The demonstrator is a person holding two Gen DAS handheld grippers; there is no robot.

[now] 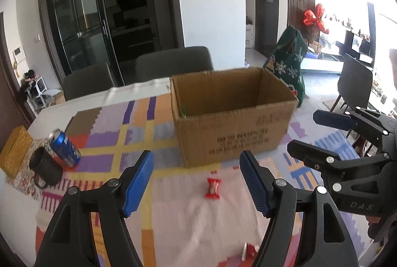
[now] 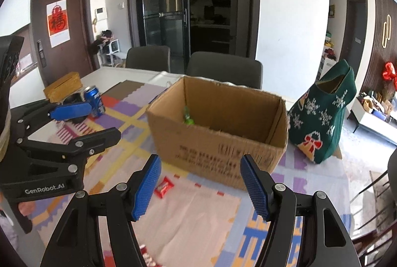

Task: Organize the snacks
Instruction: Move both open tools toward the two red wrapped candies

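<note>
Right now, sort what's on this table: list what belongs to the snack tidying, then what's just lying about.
Belongs to the job:
cardboard box
green snack inside the box
red snack packet on the tablecloth
second red packet at the near edge
left gripper and right gripper, both open and empty

Just lying about:
blue can
dark mug
yellow box
green Christmas stocking

brown cardboard box (image 1: 233,115), red snack wrapper (image 1: 213,188), blue can (image 1: 65,148), green snowflake-patterned stocking (image 2: 322,115), multicoloured patchwork tablecloth (image 1: 139,133).
</note>
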